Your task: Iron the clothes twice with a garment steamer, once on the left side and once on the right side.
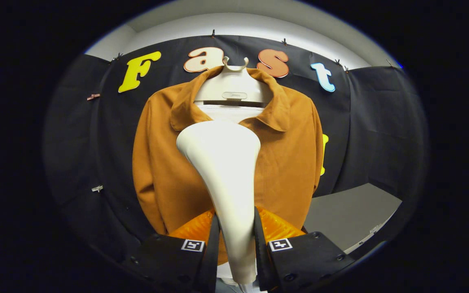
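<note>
Plain rust-orange jacket [283,162], cream-white steamer [226,171], off-white hanger [234,87], grey table [348,215], black cloth wall [381,122]

gripper-mounted fisheye, facing jacket [226,162], close

My steamer head [222,162] hides jacket [287,162] front centre. My gripper [236,244] clamps steamer neck, fingers cover both its sides. Jacket hem lost behind fingers. Hanger [234,87] logo too small to tell.

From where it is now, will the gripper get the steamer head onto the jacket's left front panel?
Probably yes. The gripper is shut on the steamer, whose head faces the jacket hanging on its hanger, and nothing stands between them.
</note>
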`<state>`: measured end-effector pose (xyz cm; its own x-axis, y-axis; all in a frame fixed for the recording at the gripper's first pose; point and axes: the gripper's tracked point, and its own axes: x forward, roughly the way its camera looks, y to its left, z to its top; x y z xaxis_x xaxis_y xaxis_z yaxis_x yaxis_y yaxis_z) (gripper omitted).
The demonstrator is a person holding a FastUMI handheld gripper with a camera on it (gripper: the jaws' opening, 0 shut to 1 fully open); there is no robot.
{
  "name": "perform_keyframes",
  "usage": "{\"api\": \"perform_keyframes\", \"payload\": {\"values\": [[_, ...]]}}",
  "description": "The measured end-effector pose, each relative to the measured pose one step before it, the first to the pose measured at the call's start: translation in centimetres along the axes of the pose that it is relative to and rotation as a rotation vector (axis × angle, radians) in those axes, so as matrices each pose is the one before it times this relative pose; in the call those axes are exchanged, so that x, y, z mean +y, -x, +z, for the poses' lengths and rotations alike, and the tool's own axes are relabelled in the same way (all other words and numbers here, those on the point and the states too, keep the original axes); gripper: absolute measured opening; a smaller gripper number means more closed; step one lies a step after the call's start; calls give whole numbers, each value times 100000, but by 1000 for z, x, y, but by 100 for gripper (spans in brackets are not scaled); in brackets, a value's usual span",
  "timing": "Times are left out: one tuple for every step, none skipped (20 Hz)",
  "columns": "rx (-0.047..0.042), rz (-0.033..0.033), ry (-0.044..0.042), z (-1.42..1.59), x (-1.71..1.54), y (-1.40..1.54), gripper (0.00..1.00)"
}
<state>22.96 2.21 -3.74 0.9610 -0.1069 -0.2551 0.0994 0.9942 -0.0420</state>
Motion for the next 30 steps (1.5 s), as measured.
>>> {"api": "perform_keyframes", "payload": {"values": [[471,778,7,-119,621,-171,43],[615,696,-125,-203,532,-195,43],[712,550,-149,-174,491,-235,43],[867,511,-75,-345,504,-227,43],[971,413,-36,-292,456,-318,43],[1019,240,0,-332,324,-365,43],[1164,-7,3,-333,341,-421,43],[1378,-121,-203,-474,281,-439,42],[1789,-258,39,-626,154,-613,43],[2531,-525,362,-800,55,-696,43],[2526,-608,210,-792,106,-502,43],[2356,-428,-129,-814,209,-736,43],[1813,-116,-326,-559,139,-525,43],[1760,-147,-65,-676,-7,-400,43],[1556,-148,39,-569,116,-403,43],[1338,-212,21,-395,86,-532,43],[1226,-186,44,-396,60,-415,43],[1220,-20,58,-457,121,-394,43],[1145,92,113,-430,116,-242,43],[1298,47,224,-575,152,-247,43],[1342,-55,101,-549,101,-307,43],[1493,-49,113,-515,-63,-303,43],[1582,-33,144,-601,16,-165,43],[1540,30,41,-681,52,-214,43],[1474,104,151,-614,106,-127,43],[1239,10,70,-554,35,-114,43],[1233,3,38,-527,-20,-185,43],[1230,-35,-36,-587,-72,-187,43],[1331,-43,59,-688,-33,-167,43],[1475,-39,107,-626,-28,-195,43]]}}
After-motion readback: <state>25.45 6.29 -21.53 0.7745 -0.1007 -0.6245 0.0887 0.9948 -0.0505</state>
